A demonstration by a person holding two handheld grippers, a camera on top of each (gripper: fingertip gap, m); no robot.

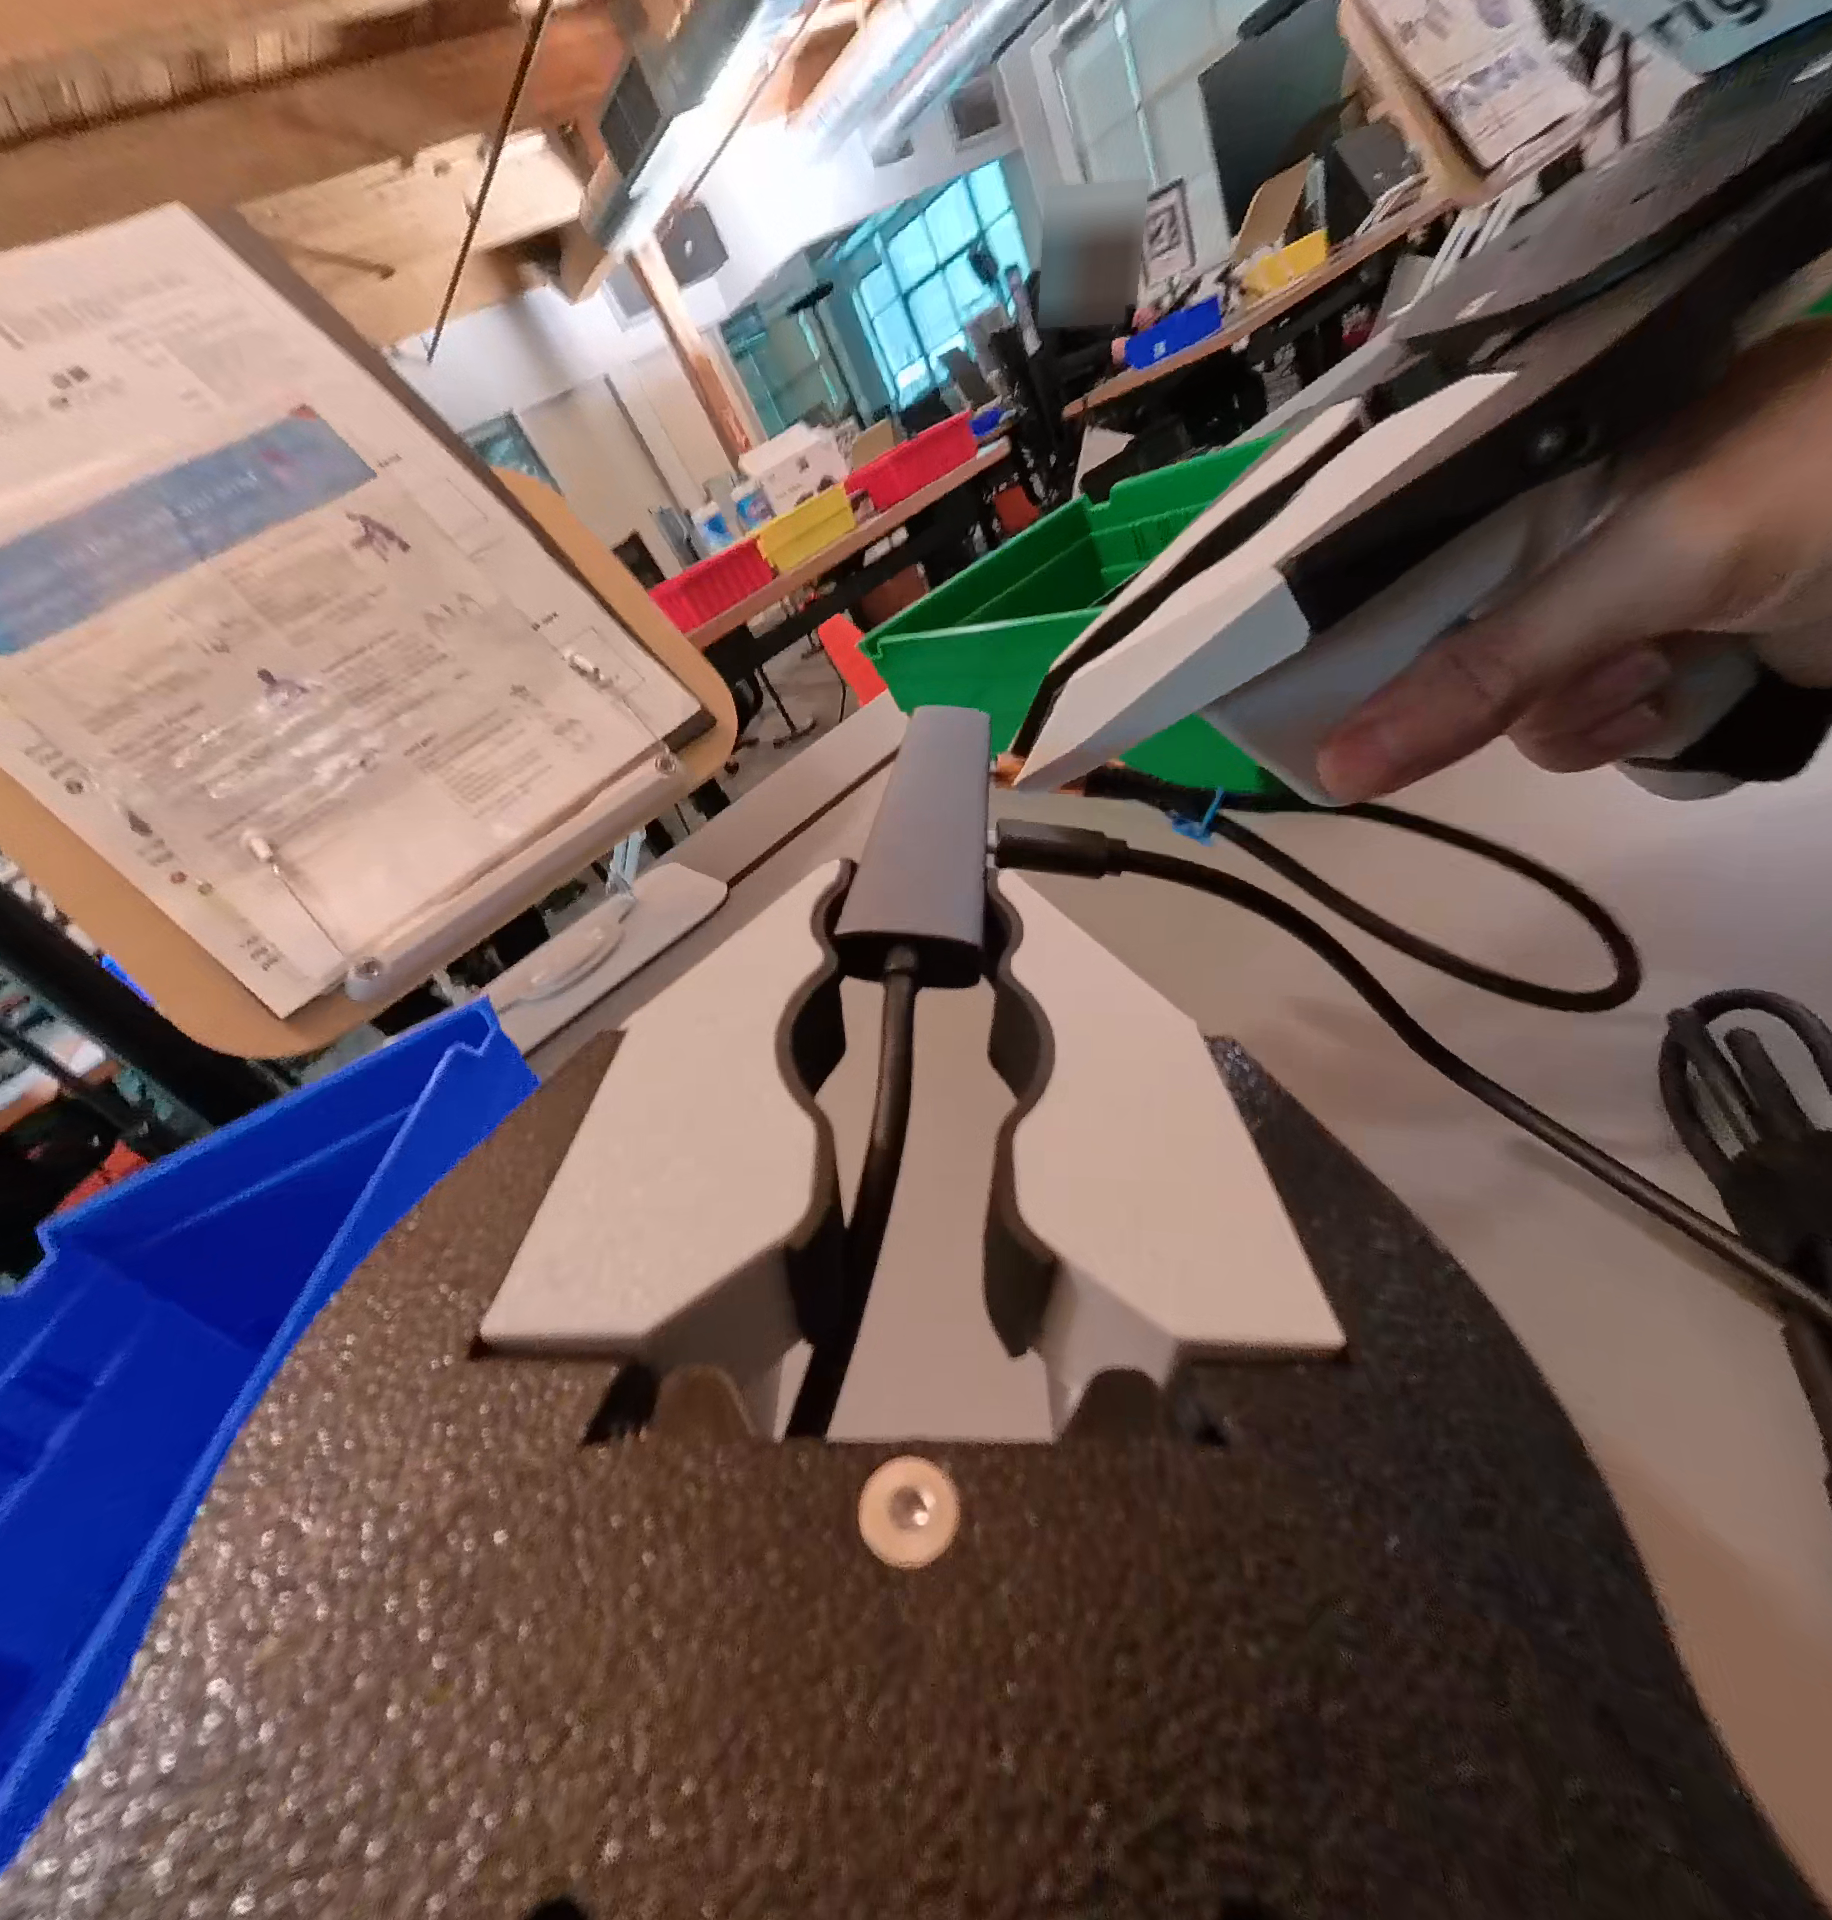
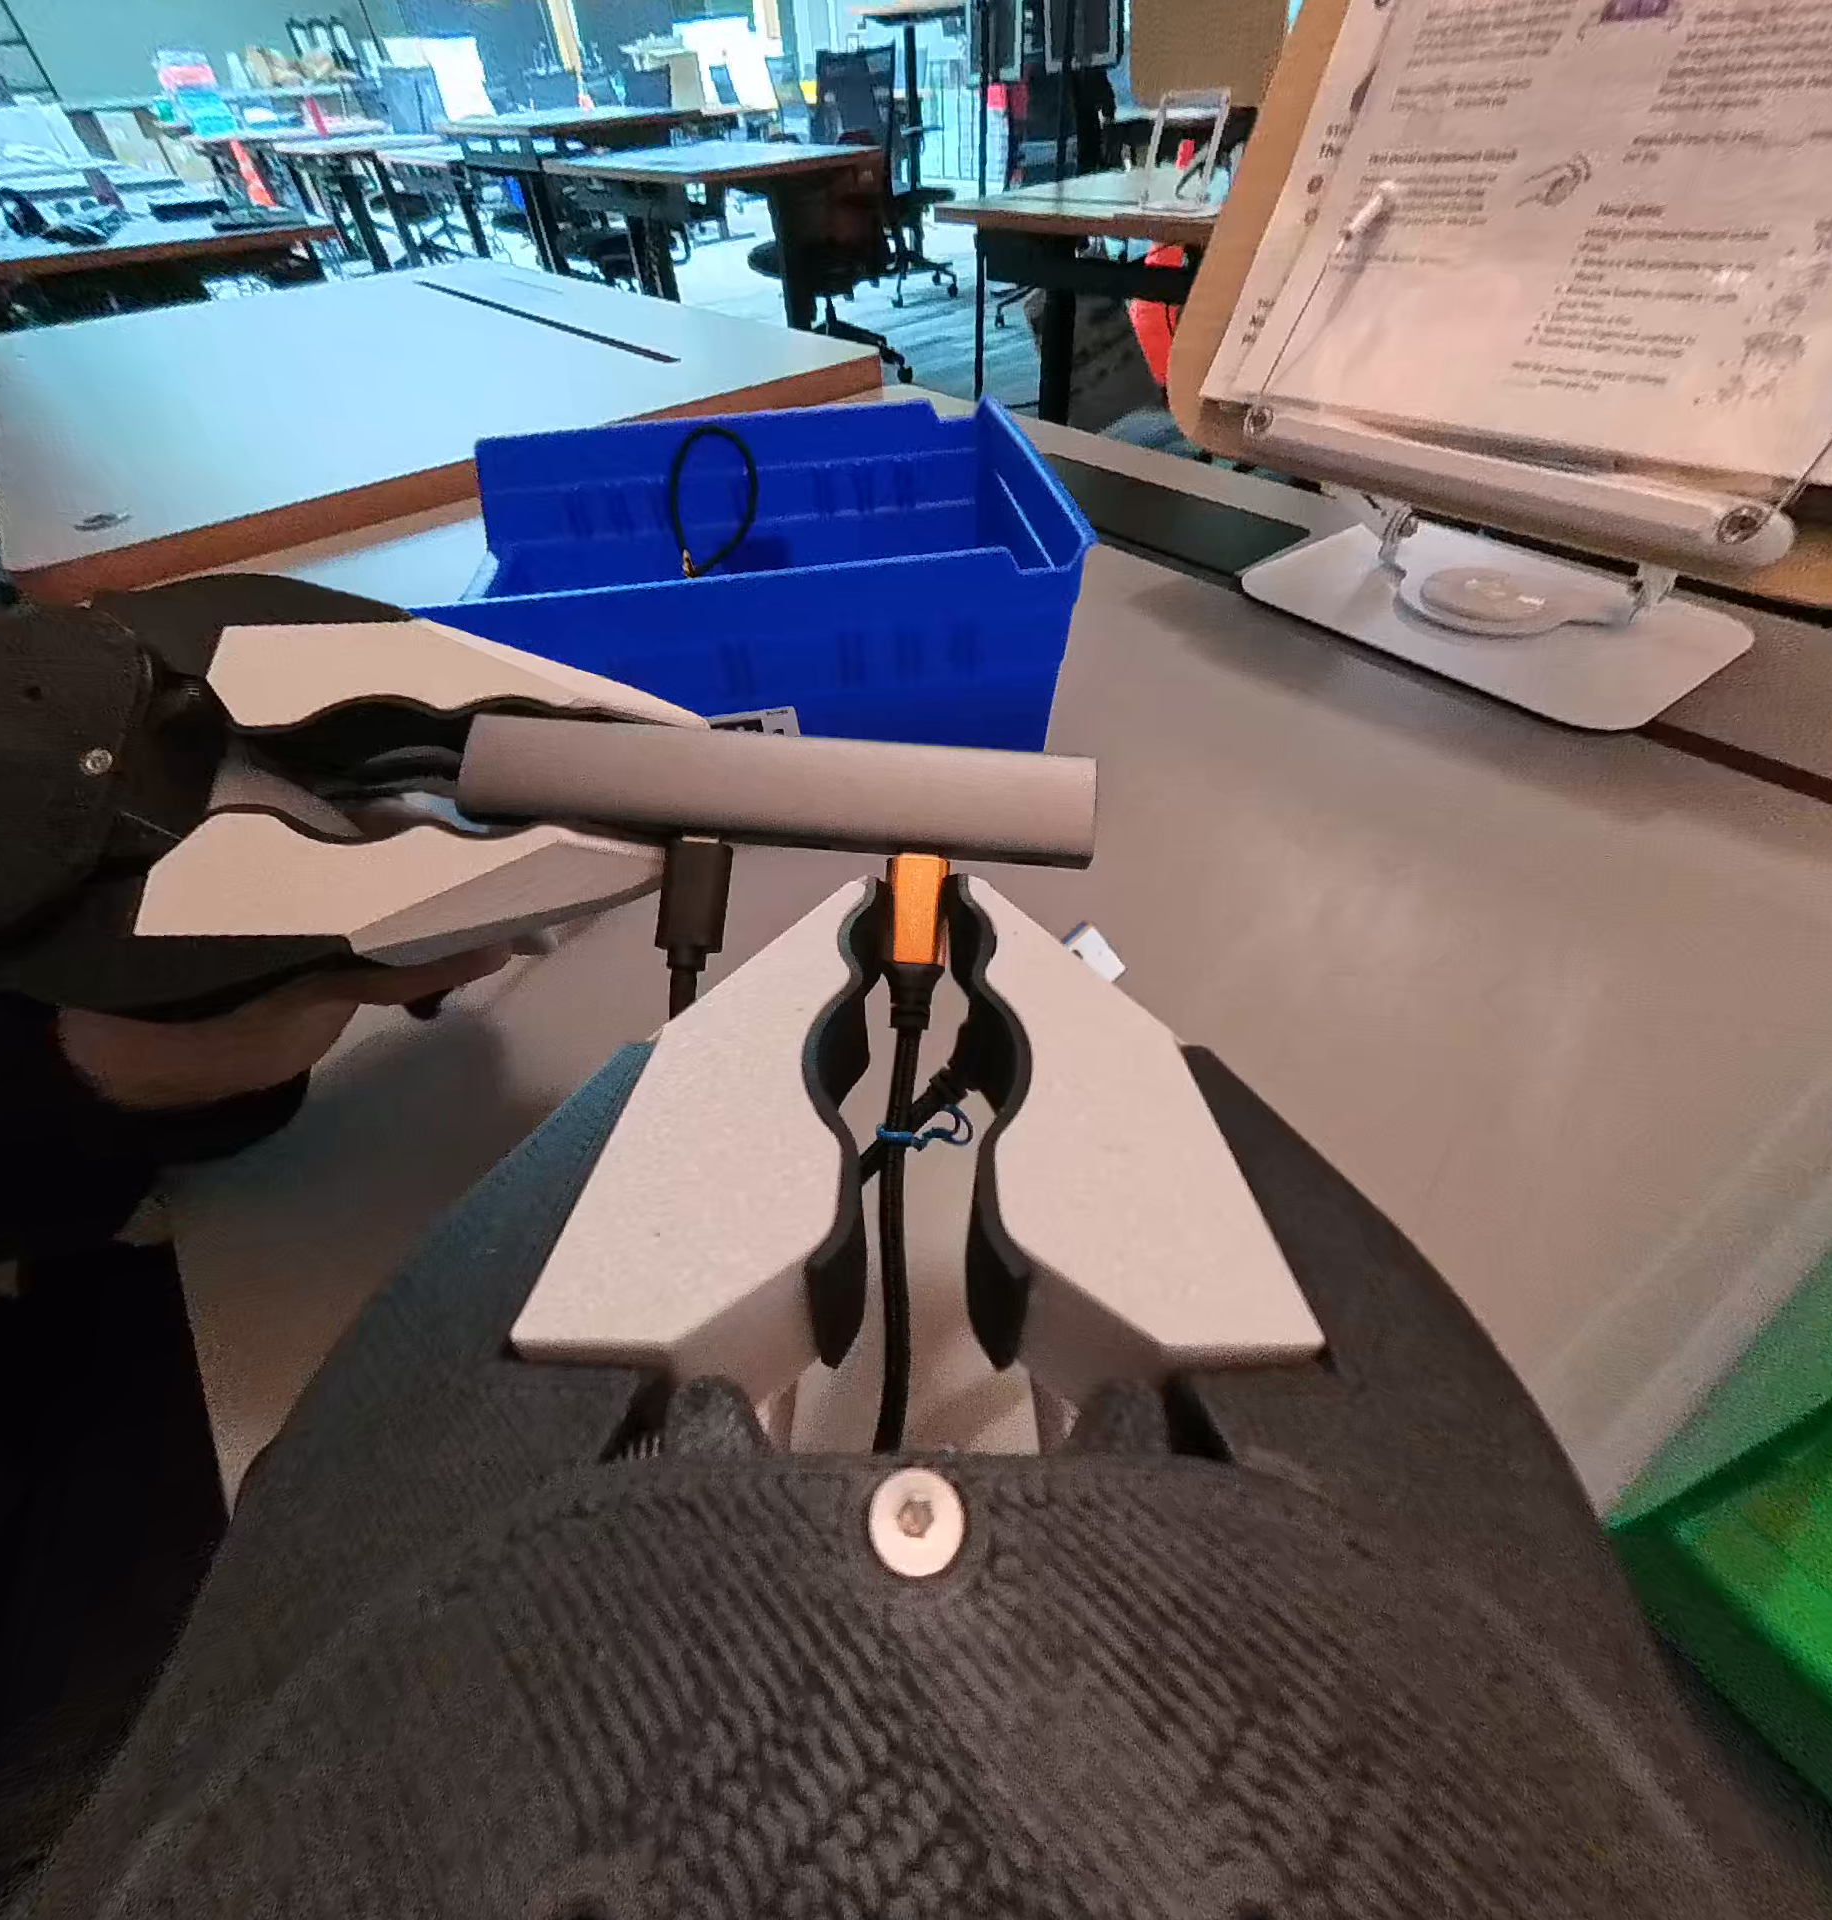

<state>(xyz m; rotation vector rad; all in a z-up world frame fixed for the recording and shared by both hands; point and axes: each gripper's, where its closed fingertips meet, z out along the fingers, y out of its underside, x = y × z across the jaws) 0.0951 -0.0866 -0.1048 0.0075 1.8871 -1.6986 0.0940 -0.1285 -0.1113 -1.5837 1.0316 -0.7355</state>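
My left gripper (image 1: pixel 912 914) is shut on a dark grey USB hub (image 1: pixel 927 831), whose own cable runs back between the fingers. The hub also shows in the right wrist view (image 2: pixel 777 790), held level above the table. A black plug (image 1: pixel 1057 847) sits in the hub's side, and its cable loops over the table. My right gripper (image 2: pixel 917 904) is shut on an orange plug (image 2: pixel 914 909) of a black braided cable, its tip at the hub's side port. In the left wrist view the right gripper (image 1: pixel 1026 764) comes in from the right, held by a hand.
A blue bin (image 2: pixel 787 613) holding a small black cable loop (image 2: pixel 709 499) stands beyond the hub. A green bin (image 1: pixel 1005 634) stands behind the right gripper. A document stand with printed sheets (image 2: pixel 1535 260) is at the back. A bundled black cable (image 1: pixel 1785 1164) lies on the table. Some 5 cm of space lies between my two pairs of fingers.
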